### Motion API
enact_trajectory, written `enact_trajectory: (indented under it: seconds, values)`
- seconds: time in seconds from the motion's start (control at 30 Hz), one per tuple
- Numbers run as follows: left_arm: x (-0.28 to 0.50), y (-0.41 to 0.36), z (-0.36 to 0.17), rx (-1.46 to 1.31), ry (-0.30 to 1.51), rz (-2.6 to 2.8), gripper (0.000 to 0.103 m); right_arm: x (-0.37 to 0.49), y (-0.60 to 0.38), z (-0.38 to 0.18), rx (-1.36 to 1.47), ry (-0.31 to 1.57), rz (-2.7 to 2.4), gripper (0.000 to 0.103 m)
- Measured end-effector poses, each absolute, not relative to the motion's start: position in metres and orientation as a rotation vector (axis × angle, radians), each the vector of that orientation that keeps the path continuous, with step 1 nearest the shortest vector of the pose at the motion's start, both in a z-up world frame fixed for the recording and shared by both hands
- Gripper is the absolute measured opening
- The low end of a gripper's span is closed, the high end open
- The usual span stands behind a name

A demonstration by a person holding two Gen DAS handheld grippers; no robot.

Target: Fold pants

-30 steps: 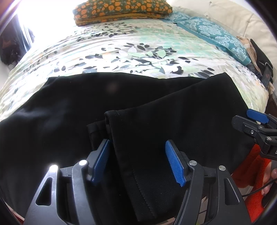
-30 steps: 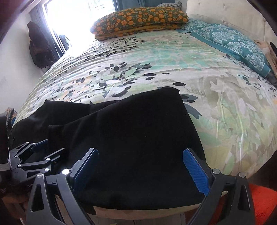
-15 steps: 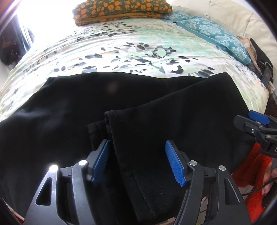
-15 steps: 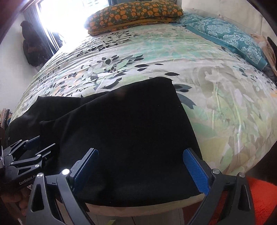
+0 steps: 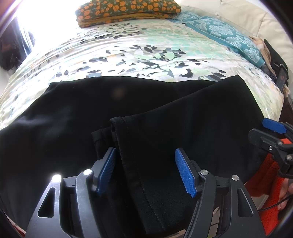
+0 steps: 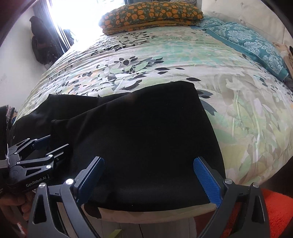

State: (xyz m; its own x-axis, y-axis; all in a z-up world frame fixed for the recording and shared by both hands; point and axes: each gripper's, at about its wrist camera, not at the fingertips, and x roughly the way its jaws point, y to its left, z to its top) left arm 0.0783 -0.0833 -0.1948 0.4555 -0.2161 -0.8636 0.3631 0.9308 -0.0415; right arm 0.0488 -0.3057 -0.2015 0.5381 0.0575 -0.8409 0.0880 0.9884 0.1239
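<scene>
Black pants [image 5: 164, 109] lie folded across the near edge of a floral bedspread [image 5: 146, 55]. Two leg hems [image 5: 113, 126] are stacked on top of the folded cloth. My left gripper [image 5: 146, 164] hovers open, its blue pads [image 5: 108, 168] on either side of the top leg's hem without pressing it. In the right wrist view the right gripper [image 6: 149, 174] stands wide open over the pants' [image 6: 137, 137] folded right end at the mattress edge. The left gripper [image 6: 45, 146] shows at that view's left; the right gripper [image 5: 272, 135] shows at the left wrist view's right edge.
An orange-flowered pillow [image 5: 128, 11] and teal pillows [image 5: 228, 36] lie at the far side of the bed. Dark items [image 5: 274, 60] sit at the bed's right side. A red rug [image 6: 278, 210] covers the floor by the near edge. Dark clothes [image 6: 42, 42] hang on the left wall.
The right wrist view drifts slightly, so the right gripper has shifted a little over the pants' end. The left gripper and the pants have stayed put.
</scene>
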Motion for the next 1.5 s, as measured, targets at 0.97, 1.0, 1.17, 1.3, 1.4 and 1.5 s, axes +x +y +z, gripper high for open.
enact_trajectory:
  seconds: [0.97, 1.0, 1.17, 1.3, 1.4, 1.5]
  values:
    - [0.080, -0.080, -0.191, 0.138, 1.043, -0.375, 0.069, 0.047, -0.298, -0.187, 0.202, 0.935, 0.069, 0.097]
    - [0.081, -0.078, -0.189, 0.121, 1.053, -0.382, 0.070, 0.047, -0.298, -0.185, 0.205, 0.932, 0.068, 0.097]
    - [0.083, -0.057, -0.162, 0.084, 1.053, -0.331, 0.080, 0.042, -0.302, -0.171, 0.213, 0.872, 0.053, 0.098]
    - [0.082, 0.004, -0.131, 0.004, 0.985, -0.254, 0.090, 0.039, -0.301, -0.167, 0.211, 0.853, 0.050, 0.098]
    - [0.084, 0.073, -0.123, -0.082, 0.967, -0.146, 0.091, 0.037, -0.290, -0.170, 0.178, 0.863, 0.060, 0.098]
    - [0.085, 0.153, -0.124, -0.208, 0.963, 0.002, 0.091, 0.034, -0.272, -0.169, 0.115, 0.855, 0.099, 0.097]
